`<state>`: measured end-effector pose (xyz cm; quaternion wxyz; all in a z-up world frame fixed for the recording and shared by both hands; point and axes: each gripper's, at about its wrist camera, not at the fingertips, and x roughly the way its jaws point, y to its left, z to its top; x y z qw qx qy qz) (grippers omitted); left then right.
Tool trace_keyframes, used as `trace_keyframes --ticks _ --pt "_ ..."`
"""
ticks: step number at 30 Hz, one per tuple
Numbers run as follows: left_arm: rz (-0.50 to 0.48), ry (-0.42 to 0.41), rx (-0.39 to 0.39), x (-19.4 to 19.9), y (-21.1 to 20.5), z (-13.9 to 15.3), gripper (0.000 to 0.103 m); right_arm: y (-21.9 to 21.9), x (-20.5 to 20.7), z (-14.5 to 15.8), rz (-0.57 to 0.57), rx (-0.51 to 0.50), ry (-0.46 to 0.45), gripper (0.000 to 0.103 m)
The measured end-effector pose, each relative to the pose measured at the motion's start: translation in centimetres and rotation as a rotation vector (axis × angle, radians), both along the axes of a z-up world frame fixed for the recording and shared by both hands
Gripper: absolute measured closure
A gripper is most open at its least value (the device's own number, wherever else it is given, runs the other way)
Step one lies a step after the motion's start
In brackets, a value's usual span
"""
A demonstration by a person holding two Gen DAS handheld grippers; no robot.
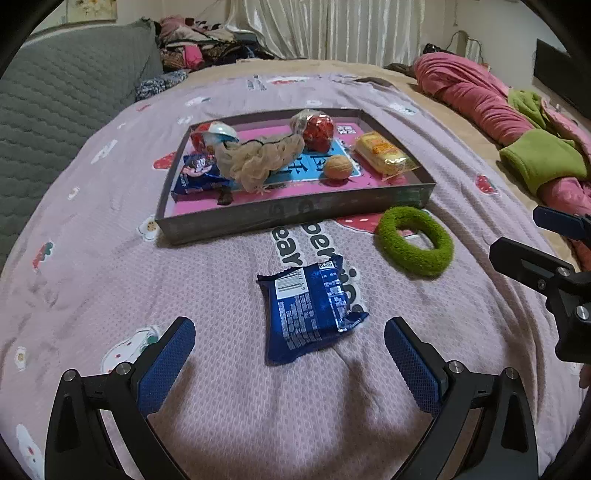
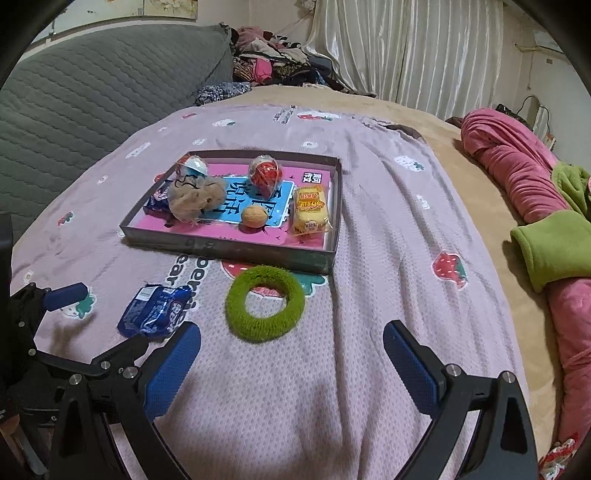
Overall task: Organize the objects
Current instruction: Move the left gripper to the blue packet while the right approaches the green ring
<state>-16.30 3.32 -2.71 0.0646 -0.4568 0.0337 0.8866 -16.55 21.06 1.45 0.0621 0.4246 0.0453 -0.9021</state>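
Pink bedspread (image 1: pixel 92 258): left hand-held gripper (image 1: pixel 290 341) spread wide around blue packet (image 1: pixel 308 312); right hand-held gripper (image 2: pixel 291 345) open, empty, near green ring (image 2: pixel 265 308).

A home bedroom — plainly lived in. Wide bed (image 2: pixel 369 369) spread with a lilac blanket (image 1: pixel 229 398) printed with strawberries and small flowers, over a tan cover (image 2: pixel 461 177). Grey quilted headboard or cushion (image 2: pixel 85 99) along the far left side. Heap of loose clothes (image 2: pixel 273 62) piled behind it, beside pale pleated curtains (image 2: pixel 413 48) hanging full length. Rolled pink bedding (image 2: pixel 517 166) with a lime-green fleece piece (image 2: pixel 550 247) bunched at the bed's right edge. Framed picture (image 1: pixel 92 9) partly seen on the wall — domestic, not a workplace.
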Motion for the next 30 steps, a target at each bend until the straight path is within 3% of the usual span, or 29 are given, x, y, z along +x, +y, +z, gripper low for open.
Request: trace_keyframes --ticks 19,24,26,30 --pt "0.001 -0.045 0.031 -3.9 0.5 -2.6 0.001 -0.1 -6.4 -4.9 -0.019 0.067 -0.068 0.004" --pt "-0.004 -0.065 0.045 -4.6 0.7 -3.3 0.001 -0.4 -7.5 -6.5 -0.001 0.081 -0.102 0.013" --pt "-0.004 -0.070 0.052 -4.8 0.7 -3.4 0.001 -0.5 -7.8 -7.1 0.009 0.066 -0.119 0.024" --pt "-0.010 -0.092 0.069 -5.4 0.8 -4.1 0.001 -0.7 -8.1 -7.7 0.027 0.045 -0.132 0.032"
